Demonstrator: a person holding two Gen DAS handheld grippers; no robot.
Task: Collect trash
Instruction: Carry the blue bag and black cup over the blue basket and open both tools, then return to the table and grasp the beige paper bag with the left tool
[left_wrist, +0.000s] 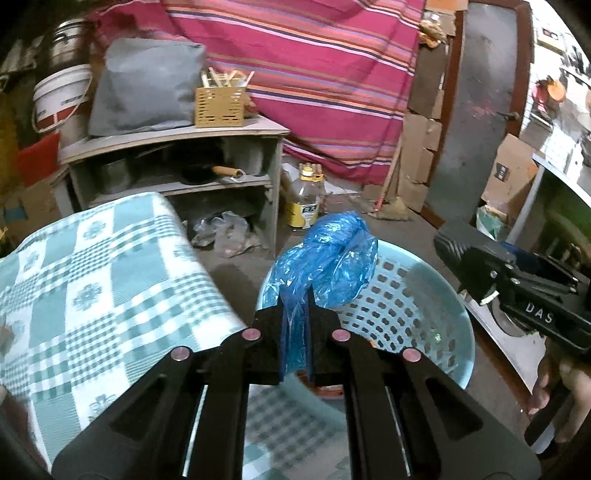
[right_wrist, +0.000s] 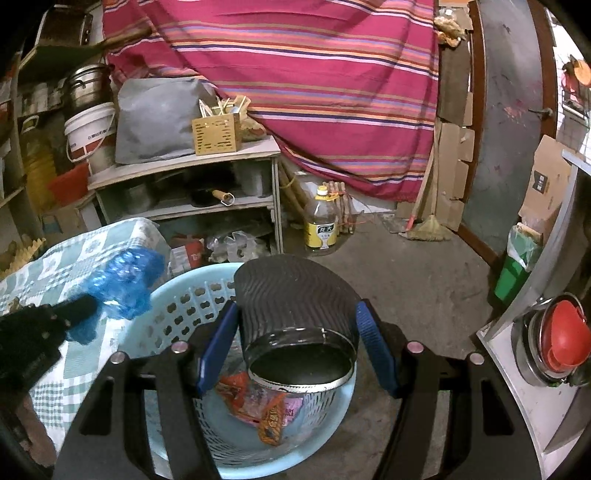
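Left gripper (left_wrist: 295, 332) fingers pinch blue plastic bag (left_wrist: 325, 258) over light-blue basket (left_wrist: 443, 306); snack wrappers (right_wrist: 266, 406) already inside. Right gripper (right_wrist: 295, 347) fingers wide, straddling black cylindrical bin (right_wrist: 295, 295). Drop pending.

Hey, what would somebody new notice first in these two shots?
Probably the crumpled blue plastic bag, pinched in the left gripper above the pale blue perforated basket. Next, the dark ribbed container between the right gripper's jaws over the same basket, then the red striped cloth behind.
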